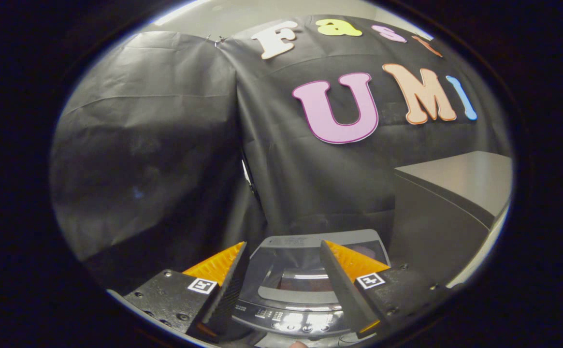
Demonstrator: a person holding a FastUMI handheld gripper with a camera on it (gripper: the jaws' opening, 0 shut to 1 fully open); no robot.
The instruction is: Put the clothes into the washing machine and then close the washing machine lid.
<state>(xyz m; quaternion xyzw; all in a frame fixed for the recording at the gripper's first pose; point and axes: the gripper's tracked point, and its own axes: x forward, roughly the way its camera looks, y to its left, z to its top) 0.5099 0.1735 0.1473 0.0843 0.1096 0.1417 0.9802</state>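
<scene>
- I see the washing machine (305,285) low in the scene, just ahead of and below the gripper (283,251) — its top sits framed in the gap between the two fingers.
- The lid (305,270) looks shut from here: a dark glassy panel lying flat over the tub, with a pale curved handle strip across its near edge and a light reflection on the glass.
- Something reddish shows dimly through the glass; I cannot tell what it is.
- The control panel (295,321) runs along the machine's near edge, nearest to me, with a row of small buttons and bright glare spots on it.
- Gripper: fingers spread wide apart, nothing between them — no cloth, no contact with the lid or panel that I can make out. The tips hang above the machine's left and right sides.
- At the very near edge, below the panel, a small pale rounded shape pokes in; it could be a fingertip, but I cannot be sure.
- To the right of the machine stands a grey cabinet (450,203), its flat top higher than the machine's lid.
- Behind both, on the far side, hangs the black cloth wall (165,145), creased, folding into a corner left of the machine.
</scene>
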